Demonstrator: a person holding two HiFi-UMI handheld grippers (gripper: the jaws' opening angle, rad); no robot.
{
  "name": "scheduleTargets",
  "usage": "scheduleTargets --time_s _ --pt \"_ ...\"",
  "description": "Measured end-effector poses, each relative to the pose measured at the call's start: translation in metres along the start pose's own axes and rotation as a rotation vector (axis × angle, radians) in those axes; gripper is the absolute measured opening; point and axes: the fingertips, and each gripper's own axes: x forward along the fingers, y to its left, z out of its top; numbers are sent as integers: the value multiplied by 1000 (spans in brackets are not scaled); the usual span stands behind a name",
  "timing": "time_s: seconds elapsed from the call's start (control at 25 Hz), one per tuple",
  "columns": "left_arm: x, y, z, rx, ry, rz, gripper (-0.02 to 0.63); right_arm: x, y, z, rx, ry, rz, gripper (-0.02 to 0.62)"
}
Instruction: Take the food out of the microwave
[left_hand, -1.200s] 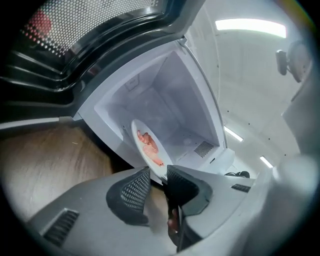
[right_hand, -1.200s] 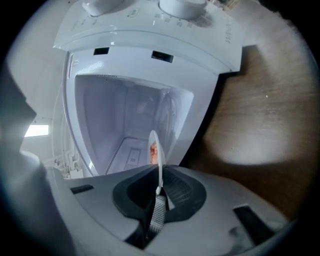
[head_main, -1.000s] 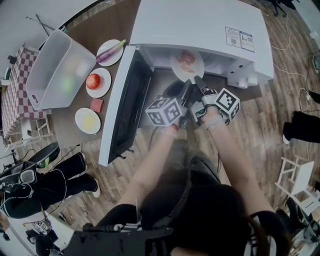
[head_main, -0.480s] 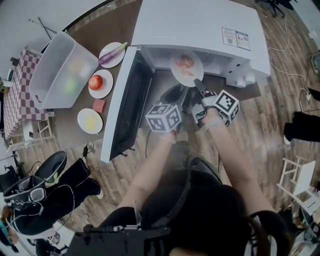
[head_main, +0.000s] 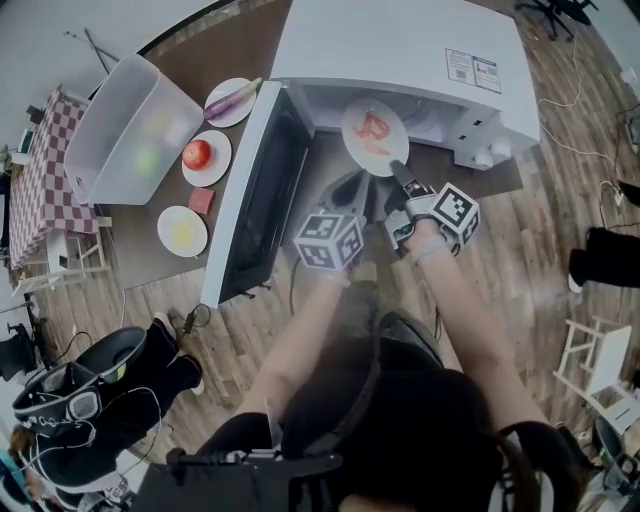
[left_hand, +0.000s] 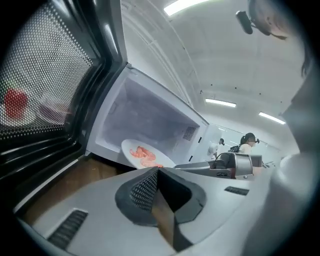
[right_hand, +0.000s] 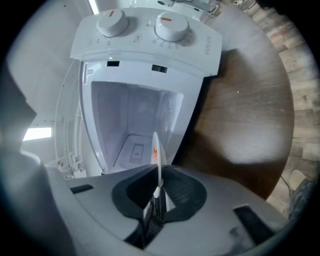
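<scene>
Draws the left tongs (head_main: 350, 190) back from the plate (head_main: 375, 133) compared with a second ago, and presses them together on nothing, where before spread wide beside the rim. Pinches the plate's near rim with the right tongs (head_main: 395, 168), pads tight on the thin white edge, seen edge-on in the right gripper view. Holds the plate at the mouth of the microwave (head_main: 400, 50), near edge jutting out past the opening, with the pinkish-red food (head_main: 372, 127) lying on it. Leaves the door (head_main: 255, 190) swung wide to the left. Finds, left of the door on the brown tabletop (head_main: 140, 260), a clear bin (head_main: 125, 130), a dish with a purple eggplant (head_main: 232, 100), a dish with a tomato (head_main: 197, 155), a dish with something yellow (head_main: 183, 230), and a small pink block (head_main: 201, 200) between the last two.
</scene>
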Motion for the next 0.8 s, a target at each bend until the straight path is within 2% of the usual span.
scheduleTargets --time_s 0.8 --pt "-48 -35 -15 31 -20 0 2 -58 -1 -25 35 17 -11 28"
